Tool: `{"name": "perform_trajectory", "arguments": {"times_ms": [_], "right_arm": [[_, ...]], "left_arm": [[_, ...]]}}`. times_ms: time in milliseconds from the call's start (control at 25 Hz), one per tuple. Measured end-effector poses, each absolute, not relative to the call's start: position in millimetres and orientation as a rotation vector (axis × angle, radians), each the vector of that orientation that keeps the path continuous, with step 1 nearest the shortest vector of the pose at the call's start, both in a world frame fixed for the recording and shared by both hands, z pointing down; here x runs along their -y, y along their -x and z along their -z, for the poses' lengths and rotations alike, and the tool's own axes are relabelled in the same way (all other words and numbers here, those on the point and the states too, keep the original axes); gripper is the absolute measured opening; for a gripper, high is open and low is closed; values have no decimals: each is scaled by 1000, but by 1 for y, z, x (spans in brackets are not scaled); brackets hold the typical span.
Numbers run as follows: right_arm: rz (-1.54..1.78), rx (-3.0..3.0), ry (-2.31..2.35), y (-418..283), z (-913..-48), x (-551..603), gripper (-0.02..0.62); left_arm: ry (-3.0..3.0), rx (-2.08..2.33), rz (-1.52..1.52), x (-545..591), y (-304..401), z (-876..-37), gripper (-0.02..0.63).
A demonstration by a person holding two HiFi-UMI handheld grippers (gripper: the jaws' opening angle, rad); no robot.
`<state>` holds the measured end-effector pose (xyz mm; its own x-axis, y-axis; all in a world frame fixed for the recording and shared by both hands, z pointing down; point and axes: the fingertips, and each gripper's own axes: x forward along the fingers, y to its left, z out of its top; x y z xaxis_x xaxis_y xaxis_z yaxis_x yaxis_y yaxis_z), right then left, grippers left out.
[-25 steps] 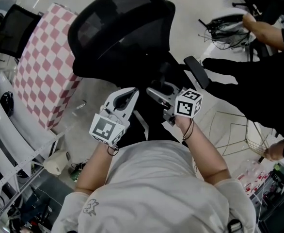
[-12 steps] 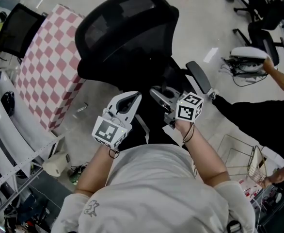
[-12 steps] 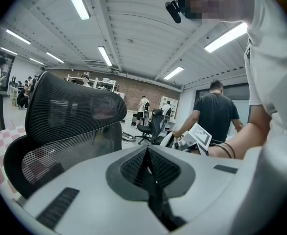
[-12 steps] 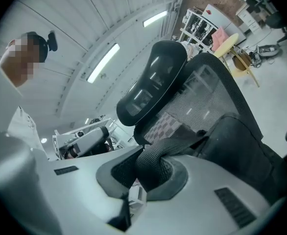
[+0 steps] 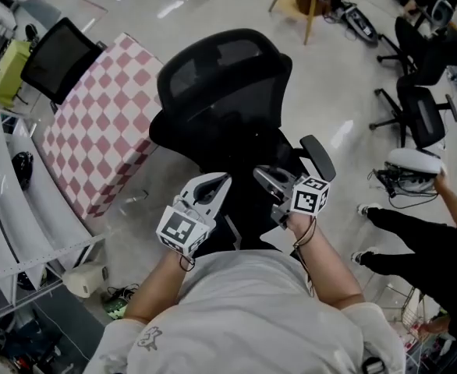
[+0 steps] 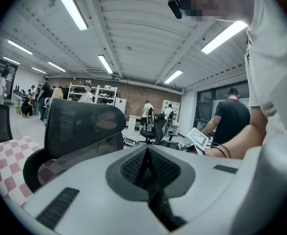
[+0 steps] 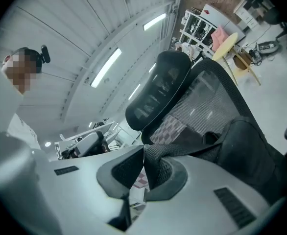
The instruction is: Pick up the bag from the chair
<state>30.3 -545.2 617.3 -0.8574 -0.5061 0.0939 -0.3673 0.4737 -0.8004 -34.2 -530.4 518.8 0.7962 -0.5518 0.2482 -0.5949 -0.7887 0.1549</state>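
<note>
Chair (image 5: pixel 221 76) has receded; right gripper (image 5: pixel 261 171) fingers pinch the bag strap (image 7: pixel 192 151), left gripper (image 5: pixel 219 180) fingers pressed together, empty.

**Legible text: none found**

- Marker cube (image 5: pixel 180 231), rear of the left gripper (image 5: pixel 217 182): black-and-white square code pattern. No letters or digits.
- Marker cube (image 5: pixel 309 197), rear of the right gripper (image 5: pixel 264 174): the same kind of pattern. No letters or digits.
- Small pale graphic (image 5: pixel 145 333) on the sleeve of the person's grey shirt (image 5: pixel 252 302), well behind the left gripper: too small to read.
</note>
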Motion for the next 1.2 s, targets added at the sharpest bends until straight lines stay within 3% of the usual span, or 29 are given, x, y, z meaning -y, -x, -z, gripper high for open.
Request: {"name": "perform_trajectory", "arguments": {"times_ms": [1200], "right_arm": [[1068,-2556,682,-72,-467,417,32]], "left_arm": [[-2898,1127,-201,400,60,-427,12]]}}
